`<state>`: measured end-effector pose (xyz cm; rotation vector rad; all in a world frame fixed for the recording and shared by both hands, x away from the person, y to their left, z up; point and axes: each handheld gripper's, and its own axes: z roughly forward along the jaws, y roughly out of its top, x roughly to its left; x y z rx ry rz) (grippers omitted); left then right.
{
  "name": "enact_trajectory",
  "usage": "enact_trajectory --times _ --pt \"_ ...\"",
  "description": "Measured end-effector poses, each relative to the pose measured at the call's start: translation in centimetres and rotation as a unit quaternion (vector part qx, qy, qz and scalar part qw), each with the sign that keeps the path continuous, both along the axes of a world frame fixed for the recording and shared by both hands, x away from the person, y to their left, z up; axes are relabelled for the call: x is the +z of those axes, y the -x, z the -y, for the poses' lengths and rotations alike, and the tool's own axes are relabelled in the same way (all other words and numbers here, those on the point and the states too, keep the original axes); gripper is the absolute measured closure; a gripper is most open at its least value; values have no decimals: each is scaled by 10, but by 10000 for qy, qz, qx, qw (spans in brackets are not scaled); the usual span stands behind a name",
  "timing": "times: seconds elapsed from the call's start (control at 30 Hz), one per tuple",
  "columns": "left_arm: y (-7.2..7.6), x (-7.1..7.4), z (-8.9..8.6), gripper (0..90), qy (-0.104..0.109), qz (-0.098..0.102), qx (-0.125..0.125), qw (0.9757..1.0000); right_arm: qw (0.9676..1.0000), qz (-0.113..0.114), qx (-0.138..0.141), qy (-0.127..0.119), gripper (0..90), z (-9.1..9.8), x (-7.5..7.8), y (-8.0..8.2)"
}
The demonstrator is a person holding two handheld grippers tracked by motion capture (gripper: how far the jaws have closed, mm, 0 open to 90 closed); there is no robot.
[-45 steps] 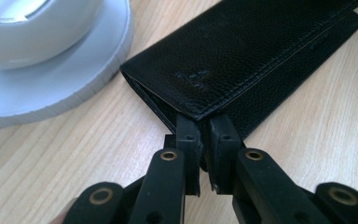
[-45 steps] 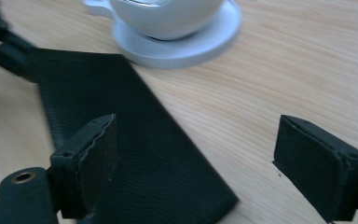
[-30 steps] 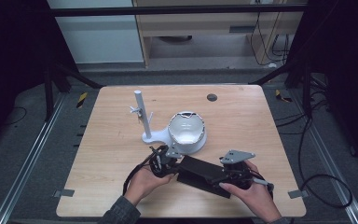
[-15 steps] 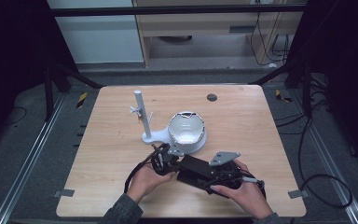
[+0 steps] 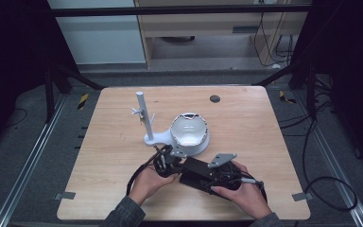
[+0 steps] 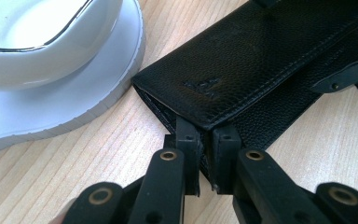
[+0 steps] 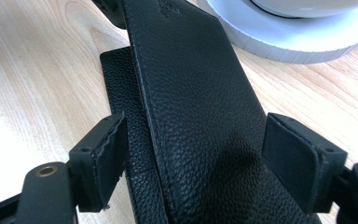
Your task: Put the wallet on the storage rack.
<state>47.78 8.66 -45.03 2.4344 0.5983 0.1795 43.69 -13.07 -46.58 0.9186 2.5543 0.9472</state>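
Black grained-leather wallet case [image 5: 199, 171] lies flat on the light wooden tabletop [image 5: 264, 137], near the front edge, between my two hands and just beside the white round-based stand with an upright post [image 5: 147, 124] and its white bowl-shaped holder [image 5: 189, 132].

Progress, as I judge it: the case has a flap layer sitting over a longer lower panel. One end is already secured, the other is only being lined up. It is not lifted or opened yet, so most of the handling is still ahead.

Left tongs [image 6: 206, 149]: pressed nearly together, pinching the near corner edge of the case. In the left gripper view the pads [image 6: 188, 140] sit tight on the stitched edge, and the case corner lies close to the stand's ribbed white base [image 6: 88, 100]; whether they touch I cannot tell.

Right tongs [image 7: 193, 154]: spread, straddling the width of the case at the opposite end. They have just been closing in, with the case between them. In the right gripper view, gaps show between each pad [image 7: 109, 149] and the leather, so there is no grip there yet.

Next, I judge: close the right tongs on the case's sides.
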Motion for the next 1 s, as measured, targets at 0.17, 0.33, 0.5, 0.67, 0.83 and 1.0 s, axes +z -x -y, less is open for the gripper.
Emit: enact_trajectory --times 0.17,0.33,0.5,0.67,0.83,1.0 --pt "-1 2 1 843 34 8 2 10000 9999 28 -15 165 258 -3 -3 0" --pt "-1 6 2 843 85 24 16 10000 9986 316 -130 409 437 -5 -3 2" --pt "0 14 4 842 218 42 5 9998 9966 641 -158 496 623 -4 -1 4" --pt "2 20 7 744 196 69 57 9998 9928 987 -45 672 787 -3 6 7" --pt "5 21 2 398 142 59 252 9996 9911 1161 38 647 828 4 11 9" --pt "8 22 -3 193 325 89 101 9994 9901 1338 28 423 836 17 15 14"
